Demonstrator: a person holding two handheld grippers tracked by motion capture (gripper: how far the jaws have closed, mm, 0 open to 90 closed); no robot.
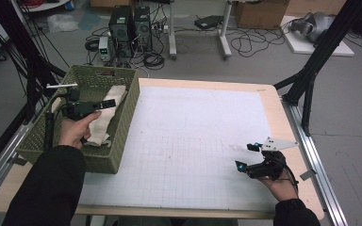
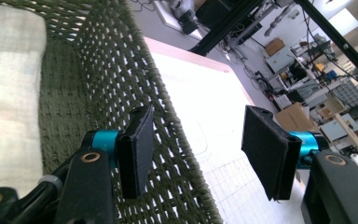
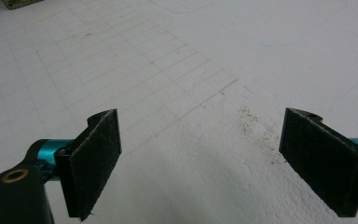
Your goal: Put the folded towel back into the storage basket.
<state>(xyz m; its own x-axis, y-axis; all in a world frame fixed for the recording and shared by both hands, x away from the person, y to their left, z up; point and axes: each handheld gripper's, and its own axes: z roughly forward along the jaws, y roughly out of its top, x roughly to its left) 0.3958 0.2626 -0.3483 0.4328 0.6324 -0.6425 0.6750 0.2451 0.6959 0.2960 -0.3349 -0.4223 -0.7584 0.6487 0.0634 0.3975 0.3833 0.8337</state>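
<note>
A green woven basket (image 1: 128,110) stands at the table's left, and a folded cream cloth (image 1: 104,121) lies inside it. My left gripper (image 1: 93,100) hovers in the basket just above the cloth. In the left gripper view the left gripper (image 2: 203,149) stands open with nothing between its pads; the cloth (image 2: 7,93) lies to its left and the basket's wall (image 2: 116,65) runs behind it. My right gripper (image 1: 245,156) rests low over the white gridded mat (image 1: 193,141) near the front right. Up close, the right gripper (image 3: 200,163) is open and empty above the mat (image 3: 168,56).
The wooden table edge (image 1: 283,122) frames the mat on the right. Black frame legs (image 1: 311,80) rise beyond the right side. Computers and cables (image 1: 132,33) sit on the floor behind the table. Dark specks (image 3: 251,121) mark the mat ahead of the right gripper.
</note>
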